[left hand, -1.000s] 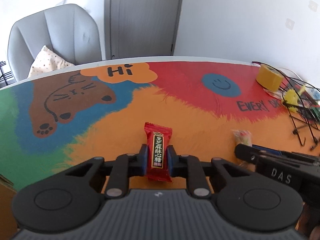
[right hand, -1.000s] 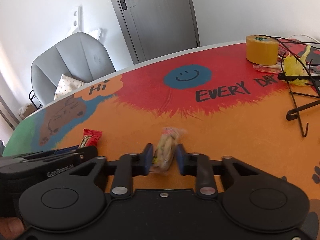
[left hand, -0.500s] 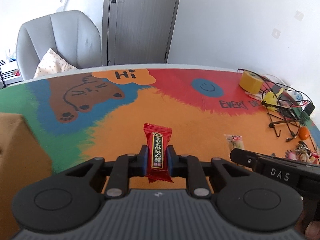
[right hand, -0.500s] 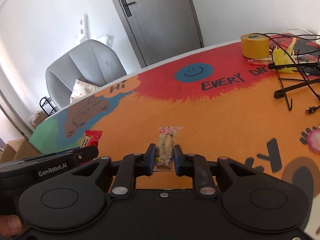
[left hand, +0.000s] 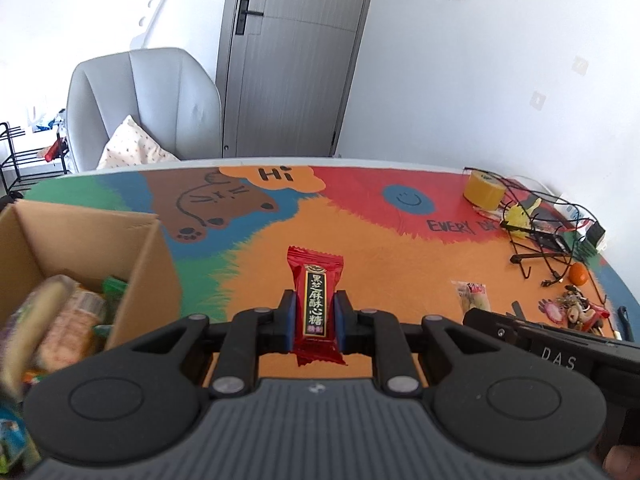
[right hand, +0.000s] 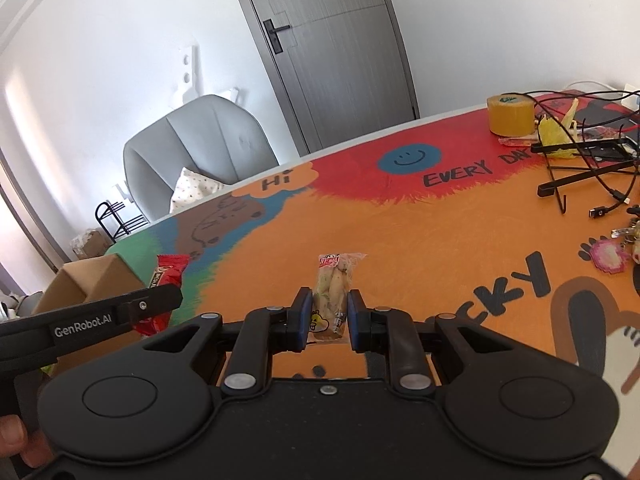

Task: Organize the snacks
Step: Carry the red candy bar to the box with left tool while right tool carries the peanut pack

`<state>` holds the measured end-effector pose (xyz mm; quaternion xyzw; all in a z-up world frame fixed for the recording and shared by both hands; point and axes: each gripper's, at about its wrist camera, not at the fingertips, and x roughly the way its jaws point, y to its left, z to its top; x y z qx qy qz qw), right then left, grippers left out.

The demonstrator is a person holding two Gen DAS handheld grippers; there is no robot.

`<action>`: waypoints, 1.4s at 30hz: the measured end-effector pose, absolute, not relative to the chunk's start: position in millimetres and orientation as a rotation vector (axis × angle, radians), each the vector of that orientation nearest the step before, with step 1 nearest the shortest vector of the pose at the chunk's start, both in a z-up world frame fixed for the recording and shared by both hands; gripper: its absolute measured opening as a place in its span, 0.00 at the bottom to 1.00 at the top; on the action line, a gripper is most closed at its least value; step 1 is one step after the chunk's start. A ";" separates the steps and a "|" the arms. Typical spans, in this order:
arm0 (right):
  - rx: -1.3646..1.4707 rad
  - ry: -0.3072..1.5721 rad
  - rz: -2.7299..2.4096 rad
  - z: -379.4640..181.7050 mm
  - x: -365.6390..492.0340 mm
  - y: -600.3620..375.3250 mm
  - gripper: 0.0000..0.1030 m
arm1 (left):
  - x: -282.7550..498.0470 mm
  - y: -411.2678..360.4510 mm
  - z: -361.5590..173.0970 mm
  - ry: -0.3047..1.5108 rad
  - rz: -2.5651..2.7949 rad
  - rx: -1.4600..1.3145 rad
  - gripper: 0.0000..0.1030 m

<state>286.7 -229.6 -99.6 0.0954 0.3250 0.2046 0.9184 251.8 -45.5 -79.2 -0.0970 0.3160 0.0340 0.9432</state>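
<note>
Two grippers, two snacks, one box: the left gripper [left hand: 313,316] is clamped on a red candy [left hand: 315,304], its blue pads pinching the glossy foil wrapper at mid-length, the crimped ends sticking out above and below. The right gripper [right hand: 328,318] is clamped likewise on a clear packet [right hand: 333,296] of pale, lumpy pieces, the thin film creased where the pads squeeze it. Both snacks hang clear of the bench [left hand: 400,272], a broad top painted in flat orange, red, blue and green.

The cardboard box [left hand: 144,264], plain brown corrugated with an open top, stands at the left of the bench and already holds a jumble of wrapped snacks. Judged from this, the carry to the box is in hand and neither snack has been dropped in yet.

The risks lie in the wrappers and the crowding. Slick foil and soft film give the pads little to bite, so a jolt could let either snack slide out short of the box. The grippers travel side by side, and could knock together at the opening. A low approach might catch the box wall and shove or tip the light carton.
</note>
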 end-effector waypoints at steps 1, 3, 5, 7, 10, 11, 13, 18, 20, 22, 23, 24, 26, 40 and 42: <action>0.197 0.663 0.422 -97.8 282.5 -228.7 0.20 | 247.5 -44.1 -76.7 0.638 0.069 -0.199 0.18; 0.195 0.652 0.424 -94.3 275.1 -226.9 0.20 | 238.4 -41.7 -71.3 0.623 0.069 -0.201 0.18; 0.194 0.641 0.427 -90.6 267.9 -224.8 0.20 | 229.4 -38.4 -65.6 0.608 0.070 -0.204 0.18; 0.193 0.628 0.432 -85.7 259.6 -222.5 0.20 | 220.4 -34.9 -59.8 0.592 0.074 -0.208 0.18; 0.185 0.605 0.443 -77.6 248.6 -219.1 0.20 | 207.6 -29.9 -52.1 0.568 0.082 -0.216 0.18; 0.181 0.598 0.445 -75.5 244.5 -217.5 0.20 | 203.5 -28.1 -50.2 0.562 0.083 -0.218 0.18; 0.183 0.586 0.456 -71.1 238.2 -214.7 0.20 | 193.8 -23.8 -45.5 0.547 0.091 -0.222 0.18; 0.177 0.552 0.497 -61.2 221.9 -204.0 0.20 | 168.8 -6.7 -35.4 0.515 0.127 -0.234 0.18; 0.171 0.543 0.507 -59.3 216.3 -198.6 0.20 | 159.7 1.1 -32.0 0.502 0.141 -0.243 0.18; 0.169 0.540 0.517 -57.9 210.5 -193.4 0.20 | 150.7 10.3 -29.2 0.491 0.156 -0.253 0.18; 0.167 0.540 0.522 -57.1 208.0 -191.0 0.20 | 146.3 15.2 -27.8 0.487 0.159 -0.257 0.18; 0.164 0.539 0.527 -56.1 205.8 -188.6 0.20 | 142.4 20.6 -26.4 0.484 0.164 -0.264 0.18; 0.160 0.531 0.537 -53.0 200.6 -184.2 0.20 | 134.6 31.0 -22.9 0.479 0.178 -0.271 0.18; 0.142 0.514 0.628 -38.2 188.9 -136.7 0.20 | 106.1 90.7 -16.3 0.476 0.245 -0.306 0.18; 0.136 0.516 0.643 -36.5 188.5 -127.3 0.20 | 107.3 96.1 -19.8 0.491 0.242 -0.312 0.18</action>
